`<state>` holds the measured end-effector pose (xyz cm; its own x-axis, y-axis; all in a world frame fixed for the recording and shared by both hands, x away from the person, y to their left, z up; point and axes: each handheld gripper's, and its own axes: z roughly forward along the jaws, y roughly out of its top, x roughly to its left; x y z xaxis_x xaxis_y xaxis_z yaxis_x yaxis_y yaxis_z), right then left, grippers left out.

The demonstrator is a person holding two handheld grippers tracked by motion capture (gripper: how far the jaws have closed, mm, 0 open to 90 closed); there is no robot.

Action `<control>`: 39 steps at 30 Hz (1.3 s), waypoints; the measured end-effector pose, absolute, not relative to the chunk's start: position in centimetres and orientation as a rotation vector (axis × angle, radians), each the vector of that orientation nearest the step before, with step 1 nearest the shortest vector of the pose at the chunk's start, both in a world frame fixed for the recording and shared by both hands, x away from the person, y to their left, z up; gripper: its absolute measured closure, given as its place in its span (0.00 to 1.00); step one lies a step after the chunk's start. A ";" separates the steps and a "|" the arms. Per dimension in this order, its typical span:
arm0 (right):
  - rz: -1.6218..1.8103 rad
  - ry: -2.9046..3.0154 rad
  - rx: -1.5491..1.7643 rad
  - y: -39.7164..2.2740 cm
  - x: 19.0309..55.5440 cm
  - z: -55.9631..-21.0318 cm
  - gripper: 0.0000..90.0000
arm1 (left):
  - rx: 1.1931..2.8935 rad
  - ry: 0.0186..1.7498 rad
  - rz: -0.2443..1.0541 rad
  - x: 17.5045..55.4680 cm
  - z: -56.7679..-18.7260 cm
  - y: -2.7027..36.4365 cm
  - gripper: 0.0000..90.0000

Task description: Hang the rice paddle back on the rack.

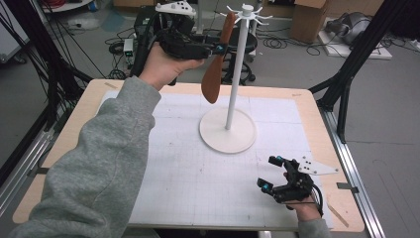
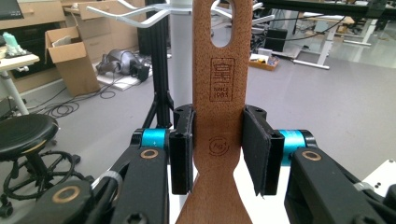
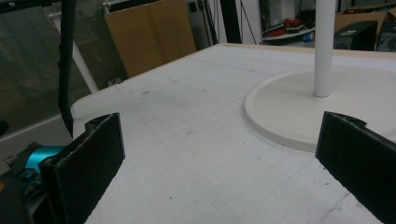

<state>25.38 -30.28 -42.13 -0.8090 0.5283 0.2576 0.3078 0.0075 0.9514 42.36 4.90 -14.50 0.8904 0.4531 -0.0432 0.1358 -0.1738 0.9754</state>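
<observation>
brown wooden spatula (image 1: 216, 63) held upright beside white hook stand (image 1: 236, 74).

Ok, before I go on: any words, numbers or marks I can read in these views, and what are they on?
"SINCE 1981": burnt into the handle of the wooden spatula, in a square stamp; the last digit is unsure.
Characters above it in that stamp: too blurred to read.
Round mark lower on the handle: too small to read.
Nothing else bears legible text.
</observation>
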 end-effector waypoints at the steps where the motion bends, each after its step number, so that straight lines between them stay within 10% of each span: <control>1: 1.904 2.098 0.886 -30.3 25.4 -42.1 0.00 | 1.741 0.451 0.301 42.4 -14.5 4.9 0.72; 29: 1.901 2.094 0.887 -30.6 25.1 -42.1 0.00 | 1.749 0.489 0.284 43.1 -15.4 4.0 0.71; 39: 1.882 2.103 0.883 -30.6 24.9 -42.1 0.00 | 1.723 0.410 0.306 41.9 -16.4 4.3 0.42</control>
